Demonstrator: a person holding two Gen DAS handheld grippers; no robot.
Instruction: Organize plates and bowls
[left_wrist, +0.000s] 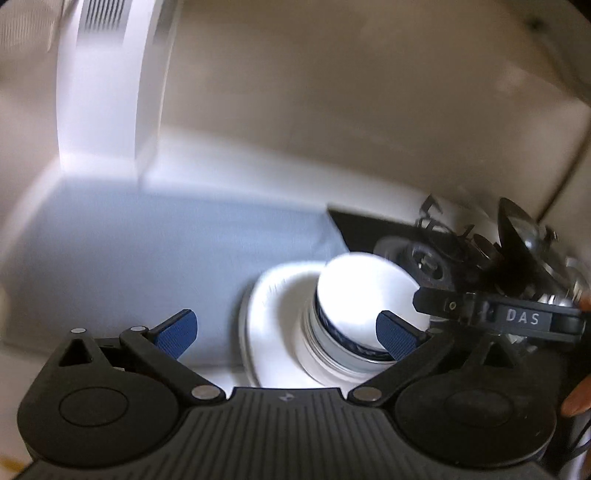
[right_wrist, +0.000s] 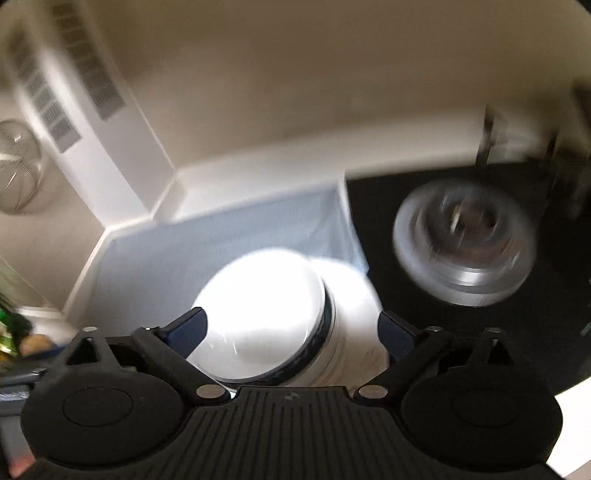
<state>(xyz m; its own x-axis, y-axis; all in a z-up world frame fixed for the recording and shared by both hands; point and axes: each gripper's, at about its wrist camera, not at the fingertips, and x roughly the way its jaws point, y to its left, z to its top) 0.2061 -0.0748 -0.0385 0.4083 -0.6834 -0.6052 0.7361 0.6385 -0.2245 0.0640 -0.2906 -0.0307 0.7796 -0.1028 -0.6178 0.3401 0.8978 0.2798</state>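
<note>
A stack of white bowls with a dark blue band sits on a round white plate that lies on a pale blue cloth covering the counter. Left gripper spread wide, holding nothing, its right blue pad just in front of the bowls. Right gripper likewise wide apart and empty, the bowls between its fingers. Just right of the cloth, a black stovetop with a round metal burner. Beyond, a beige wall and a white vented unit. Both views are motion-blurred.
</note>
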